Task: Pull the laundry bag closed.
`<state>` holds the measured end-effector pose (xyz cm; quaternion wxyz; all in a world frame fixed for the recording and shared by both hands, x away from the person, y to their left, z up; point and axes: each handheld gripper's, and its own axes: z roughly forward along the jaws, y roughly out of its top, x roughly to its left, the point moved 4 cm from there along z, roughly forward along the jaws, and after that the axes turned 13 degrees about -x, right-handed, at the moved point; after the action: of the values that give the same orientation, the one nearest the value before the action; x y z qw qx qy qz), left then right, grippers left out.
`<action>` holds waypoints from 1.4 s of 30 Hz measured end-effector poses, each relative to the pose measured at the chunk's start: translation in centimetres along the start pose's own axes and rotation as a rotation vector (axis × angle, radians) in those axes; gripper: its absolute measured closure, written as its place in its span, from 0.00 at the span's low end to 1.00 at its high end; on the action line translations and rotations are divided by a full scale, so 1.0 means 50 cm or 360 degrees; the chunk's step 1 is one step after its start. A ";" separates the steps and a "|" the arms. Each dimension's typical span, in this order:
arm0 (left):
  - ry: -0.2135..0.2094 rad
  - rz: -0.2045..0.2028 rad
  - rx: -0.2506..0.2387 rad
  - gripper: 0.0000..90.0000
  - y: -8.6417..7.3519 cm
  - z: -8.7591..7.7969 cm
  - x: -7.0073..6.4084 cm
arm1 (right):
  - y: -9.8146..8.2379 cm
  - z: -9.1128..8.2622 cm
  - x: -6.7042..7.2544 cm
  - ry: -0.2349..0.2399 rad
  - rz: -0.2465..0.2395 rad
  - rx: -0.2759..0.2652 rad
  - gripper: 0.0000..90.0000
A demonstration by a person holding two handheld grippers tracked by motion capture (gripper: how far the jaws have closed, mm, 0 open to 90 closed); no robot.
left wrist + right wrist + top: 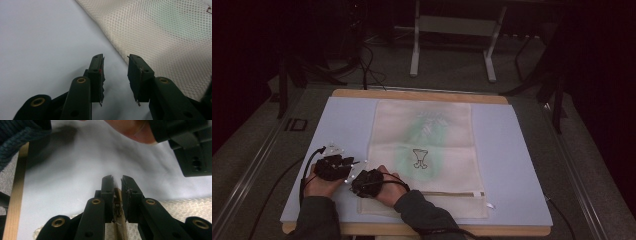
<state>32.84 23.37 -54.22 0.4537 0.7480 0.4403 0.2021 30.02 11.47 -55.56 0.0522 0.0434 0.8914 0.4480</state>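
I had my right gripper [117, 185] fingers clamped on the mesh bag [427, 150] zipper end [117, 202]; left gripper [115, 65] fingers gaped empty beside the bag; next, I judged, pulling the zip

The mesh bag [424, 150] lies flat on the mat [342, 125], which rests on the table [422, 95]. The left gripper [357, 164] sits just left of the bag's edge. The right gripper [353, 186] is at the bag's near left corner (on the zipper [119, 220]).
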 end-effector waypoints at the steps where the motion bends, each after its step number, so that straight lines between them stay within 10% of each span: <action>1: 0.0003 -0.0002 -0.0003 0.72 0.000 -0.001 0.001 | 0.001 -0.002 0.000 0.0001 0.0000 -0.0011 0.90; 17: 0.0006 -0.0012 -0.0004 0.73 0.000 -0.004 0.003 | -0.015 -0.086 -0.011 0.0036 0.0038 -0.0061 0.90; 30: -0.0002 -0.0018 -0.0013 0.74 0.000 -0.004 0.003 | -0.043 -0.059 -0.019 0.0117 0.0144 0.0021 0.88; 42: -0.0094 -0.0013 -0.0016 0.80 0.001 -0.003 -0.008 | -0.041 -0.054 -0.010 0.0069 0.0034 0.0053 0.91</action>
<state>32.55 23.12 -54.04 0.4711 0.7495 0.4287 0.1804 30.12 8.03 -55.57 0.0275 0.0440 0.8992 0.4345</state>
